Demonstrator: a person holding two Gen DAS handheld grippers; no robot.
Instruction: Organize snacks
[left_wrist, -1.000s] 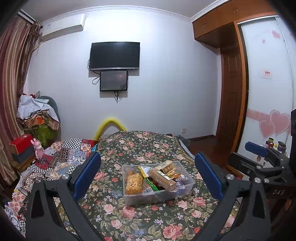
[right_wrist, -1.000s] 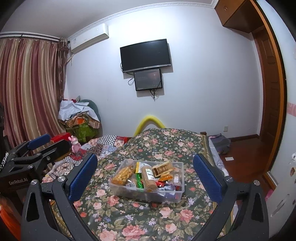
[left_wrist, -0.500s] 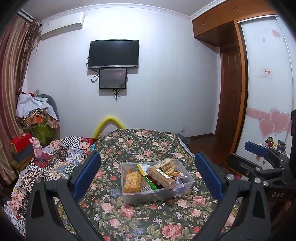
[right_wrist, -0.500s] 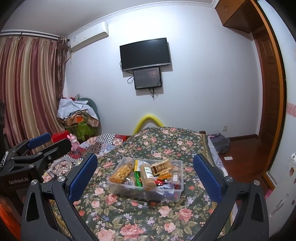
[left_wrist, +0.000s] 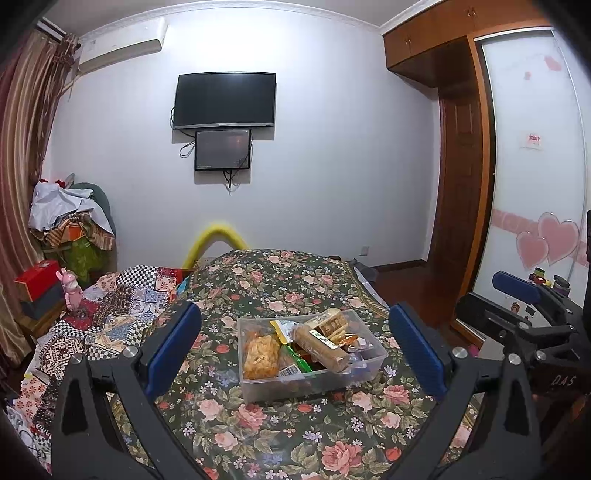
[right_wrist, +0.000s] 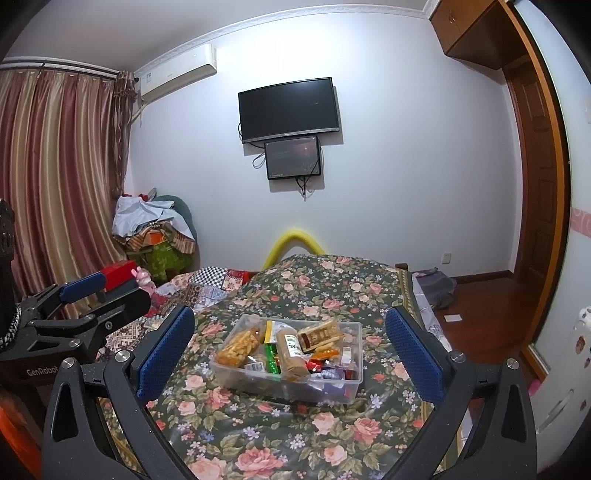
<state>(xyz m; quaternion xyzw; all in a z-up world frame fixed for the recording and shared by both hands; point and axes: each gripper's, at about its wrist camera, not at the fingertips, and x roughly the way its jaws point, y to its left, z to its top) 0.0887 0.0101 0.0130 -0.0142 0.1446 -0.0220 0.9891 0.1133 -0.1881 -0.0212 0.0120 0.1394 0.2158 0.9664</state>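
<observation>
A clear plastic bin (left_wrist: 258, 387) (right_wrist: 236, 376) sits on the floral bedspread (left_wrist: 280, 280) (right_wrist: 332, 280). It holds several snacks: an orange cracker bag (left_wrist: 260, 356) (right_wrist: 238, 343), a tan biscuit roll (left_wrist: 321, 343) (right_wrist: 291, 354), a wafer pack (left_wrist: 330, 322) (right_wrist: 319, 334), a green packet (left_wrist: 297, 358) and small wrapped sweets (right_wrist: 325, 367). My left gripper (left_wrist: 293, 350) is open and empty, short of the bin. My right gripper (right_wrist: 290, 349) is open and empty, short of the bin too. Each gripper shows in the other's view, the right (left_wrist: 517, 291) and the left (right_wrist: 81, 288).
A patchwork quilt (left_wrist: 110, 314) lies left of the bedspread, with a pink toy (left_wrist: 72, 291) and a red box (left_wrist: 37, 277) beyond. A heap of clothes (left_wrist: 70, 229) stands by the curtain. A wooden floor (right_wrist: 480, 314) and wardrobe (left_wrist: 461, 184) lie to the right.
Both views have shifted slightly; the bin sits a little lower and nearer in the frames. Both grippers stay open and empty.
</observation>
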